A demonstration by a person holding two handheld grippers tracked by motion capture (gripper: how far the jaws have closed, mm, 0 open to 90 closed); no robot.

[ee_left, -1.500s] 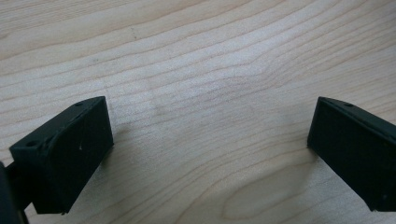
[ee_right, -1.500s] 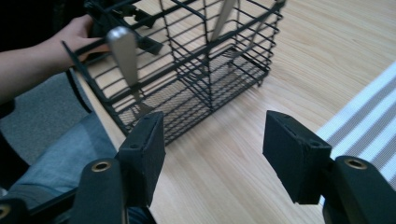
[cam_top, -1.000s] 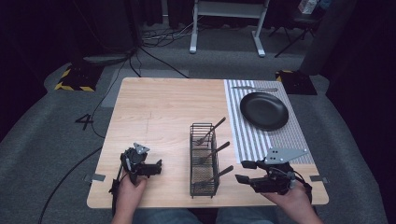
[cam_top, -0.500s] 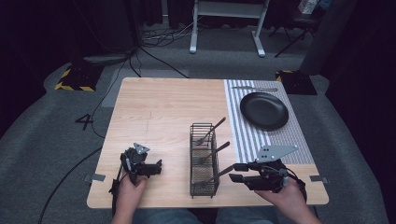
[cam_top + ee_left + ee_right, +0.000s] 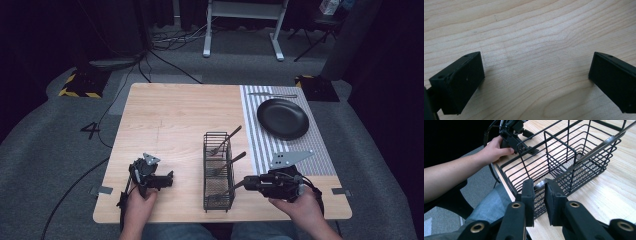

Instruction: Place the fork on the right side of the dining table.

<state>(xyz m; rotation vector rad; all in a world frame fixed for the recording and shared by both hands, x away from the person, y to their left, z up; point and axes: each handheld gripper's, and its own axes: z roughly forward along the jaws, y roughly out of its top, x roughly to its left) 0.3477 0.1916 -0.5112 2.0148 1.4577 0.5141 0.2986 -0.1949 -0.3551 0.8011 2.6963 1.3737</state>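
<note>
So on the wooden bench (image 5: 175,120) there's a black wire caddy (image 5: 219,170) sitting near the front edge, roughly in the middle, with three pieces of cutlery sticking out of it at a slant toward the right. The right hand-held gripper (image 5: 248,183) is right up against the caddy's near right side, and in the right gripper view (image 5: 539,192) its jaws are nearly closed around the handle end of the nearest utensil (image 5: 579,157), which pokes out over the basket rim. Can't tell if it's a fork or spoon.

The left hand-held gripper (image 5: 167,179) rests on the bench left of the caddy, apart from it, jaws spread wide over bare wood, holding nothing.

Further back on the right there's a striped mat (image 5: 260,145) with a black plate (image 5: 282,118) on it, and another utensil (image 5: 272,95) lying just behind the plate.
</note>
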